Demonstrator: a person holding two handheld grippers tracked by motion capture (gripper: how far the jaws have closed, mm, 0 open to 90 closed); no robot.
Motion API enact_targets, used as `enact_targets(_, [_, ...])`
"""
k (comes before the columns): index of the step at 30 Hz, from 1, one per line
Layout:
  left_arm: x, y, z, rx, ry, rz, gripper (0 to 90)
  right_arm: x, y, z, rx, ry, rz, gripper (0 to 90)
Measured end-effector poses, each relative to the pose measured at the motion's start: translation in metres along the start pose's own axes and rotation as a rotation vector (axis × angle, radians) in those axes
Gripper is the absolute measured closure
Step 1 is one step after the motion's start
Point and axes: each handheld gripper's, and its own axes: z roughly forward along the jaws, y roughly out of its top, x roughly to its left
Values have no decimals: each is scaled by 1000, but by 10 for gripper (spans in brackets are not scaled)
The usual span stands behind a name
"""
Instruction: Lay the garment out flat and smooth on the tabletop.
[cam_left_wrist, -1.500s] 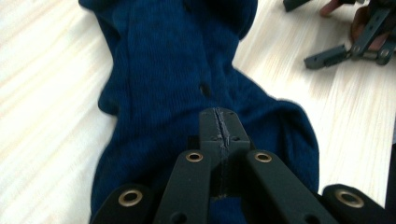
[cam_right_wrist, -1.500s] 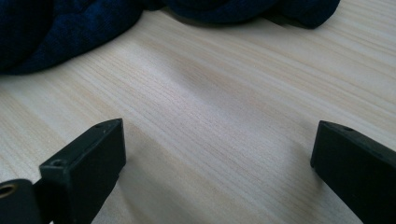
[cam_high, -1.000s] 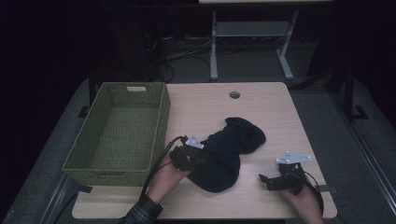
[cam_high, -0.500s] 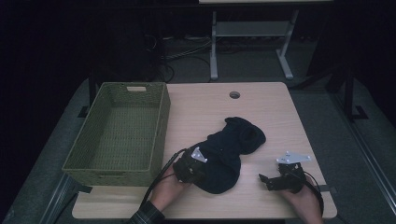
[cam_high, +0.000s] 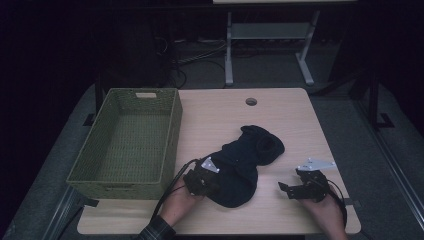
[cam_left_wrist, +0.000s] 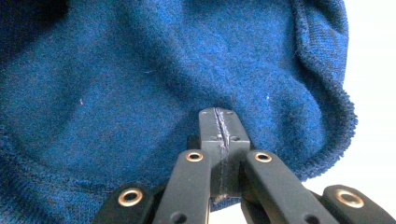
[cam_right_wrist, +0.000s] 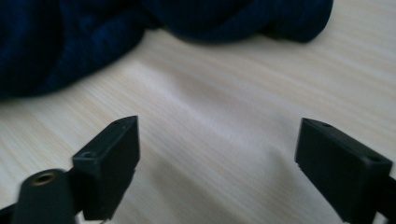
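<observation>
A dark blue knit cloth (cam_high: 245, 162) lies in a soft heap on the pale wood counter (cam_high: 220, 115), near the front edge and a bit right of the middle. It looks almost black from the high view, but the left gripper view shows it is blue and fuzzy (cam_left_wrist: 154, 79), with a rolled edge on one side.

A green woven basket (cam_high: 127, 175) sits on the left side of the counter. Its right wall is just beside the cloth but not touching it.

The left hand-held gripper (cam_high: 206, 179) is at the near left edge of the cloth. In the left gripper view its jaws (cam_left_wrist: 218, 140) are pressed tight together with the cloth right against the tips. I cannot tell if a bit of cloth is pinched between them. A hand (cam_high: 177, 205) holds it from below, and a checked sleeve (cam_high: 157, 232) shows at the bottom.

The right hand-held gripper (cam_high: 290, 189) rests low over the bare counter, to the right of the cloth and apart from it. In the right gripper view (cam_right_wrist: 215, 168) its jaws are wide apart with nothing between them, and the cloth (cam_right_wrist: 93, 32) lies farther ahead.

A small round hole (cam_high: 251, 101) is in the counter near the back edge.
</observation>
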Motion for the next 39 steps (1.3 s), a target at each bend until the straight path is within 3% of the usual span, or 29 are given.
enact_targets(7, [3, -1, 0, -9, -22, -20, 899, -7, 21, -16, -46, 29, 27, 245])
enact_targets(11, [2, 0, 0, -1, -13, -10, 900, -12, 37, -20, -53, 45, 36, 339])
enact_targets(17, [3, 0, 0, -7, -17, -18, 900, -15, 61, -18, -65, 57, 9, 430])
enact_targets(25, [3, 0, 1, -10, -15, -15, 900, -15, 96, -20, -107, 51, -17, 468])
enact_targets(30, [3, 0, 1, -11, -16, -18, 900, -18, 114, -11, -94, 51, -33, 528])
enact_targets(34, [3, 0, 1, -7, -22, -19, 900, -21, 122, 5, -53, 53, -44, 579])
enact_targets(39, [4, 0, 0, -8, -22, -18, 900, -24, 124, 23, -15, 48, -60, 739])
